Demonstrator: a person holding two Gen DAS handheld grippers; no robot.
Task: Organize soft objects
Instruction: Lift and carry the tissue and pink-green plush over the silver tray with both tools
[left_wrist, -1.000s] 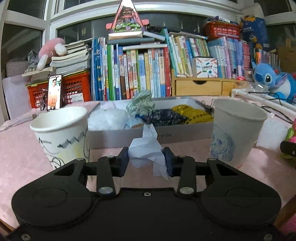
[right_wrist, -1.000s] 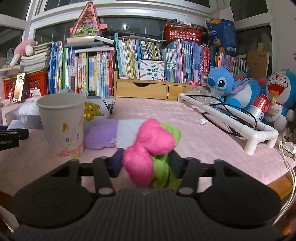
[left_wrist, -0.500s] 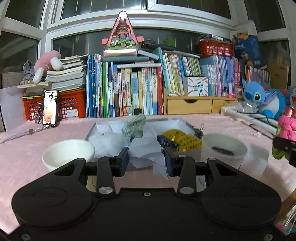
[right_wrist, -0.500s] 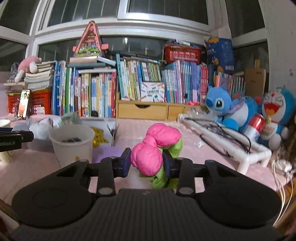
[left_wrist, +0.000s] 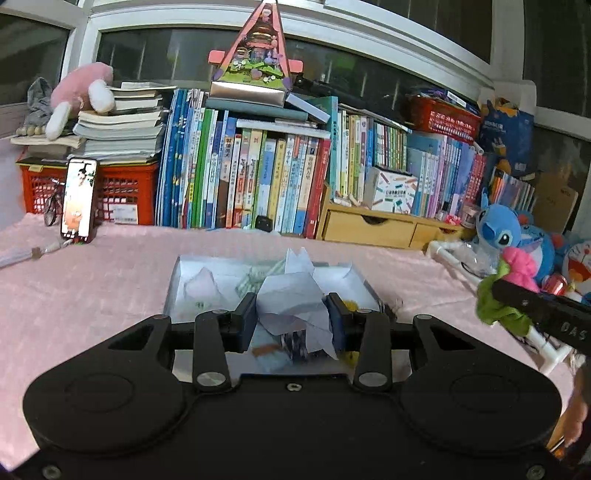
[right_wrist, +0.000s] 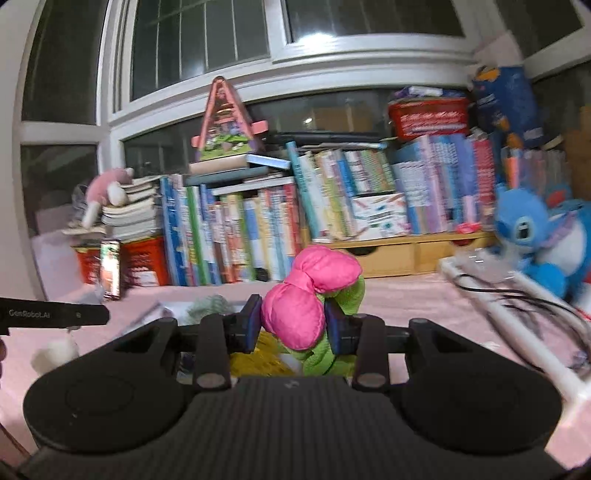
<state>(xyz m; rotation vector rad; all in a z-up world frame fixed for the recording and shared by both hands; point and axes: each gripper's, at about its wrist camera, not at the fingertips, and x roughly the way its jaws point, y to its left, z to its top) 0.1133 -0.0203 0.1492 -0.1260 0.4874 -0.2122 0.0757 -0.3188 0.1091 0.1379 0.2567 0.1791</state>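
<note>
Left hand-held gripper (left_wrist: 291, 317): closed on crumpled white tissue (left_wrist: 293, 301), held between the pads. Since 1.0 s ago it has risen; the paper cups that flanked it are now out of view, and the shallow white box (left_wrist: 173, 280) lies directly below and ahead of its fingertips. Box holds other soft items, partly hidden.

Right hand-held gripper (right_wrist: 291, 325): closed on pink-and-green plush (right_wrist: 306, 306). It has also lifted and swung left; its view is motion-blurred. Yellow material shows just below its fingertips, identity unclear. From the left wrist view the plush (left_wrist: 509, 284) hangs off to the right of the left unit.

Judgement: both loads are carried above the pink table (left_wrist: 92, 280), apparently toward the box; release not yet done.
</note>
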